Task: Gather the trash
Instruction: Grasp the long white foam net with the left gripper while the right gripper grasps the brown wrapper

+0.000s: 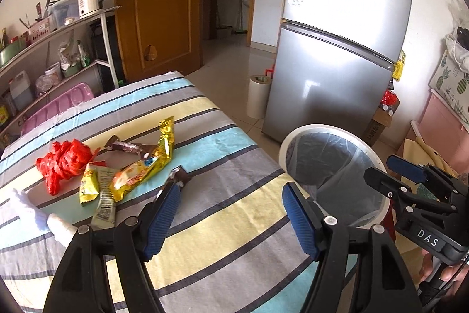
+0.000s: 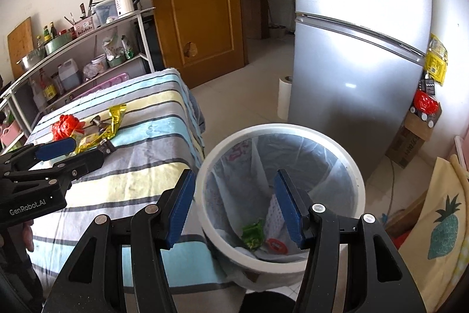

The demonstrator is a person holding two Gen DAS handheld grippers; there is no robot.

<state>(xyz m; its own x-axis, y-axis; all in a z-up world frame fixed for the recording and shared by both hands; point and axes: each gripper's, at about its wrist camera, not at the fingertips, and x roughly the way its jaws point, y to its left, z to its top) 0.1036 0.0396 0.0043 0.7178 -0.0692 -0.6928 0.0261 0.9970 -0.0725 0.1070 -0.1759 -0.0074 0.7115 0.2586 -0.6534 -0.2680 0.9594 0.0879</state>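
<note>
Now between picks: right gripper [image 2: 234, 204] empty, jaws wide, above bin [image 2: 281, 131]; left gripper [image 1: 231, 204] likewise spread, small dark wrapper [image 1: 180, 175] just ahead. Next: close on it.

Crumpled red bag [image 1: 63, 162], gold and brown wrappers [image 1: 140, 169] heaped on striped cloth; lined white bin [image 2: 280, 189] beside.

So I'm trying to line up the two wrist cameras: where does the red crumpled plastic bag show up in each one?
Left wrist view: the red crumpled plastic bag lies at left centre on the striped tablecloth, left of the wrapper pile.
Right wrist view: the bag is small at far left, just above the left gripper.
Shared landmark: the gold snack wrapper immediately right of the bag.
</note>
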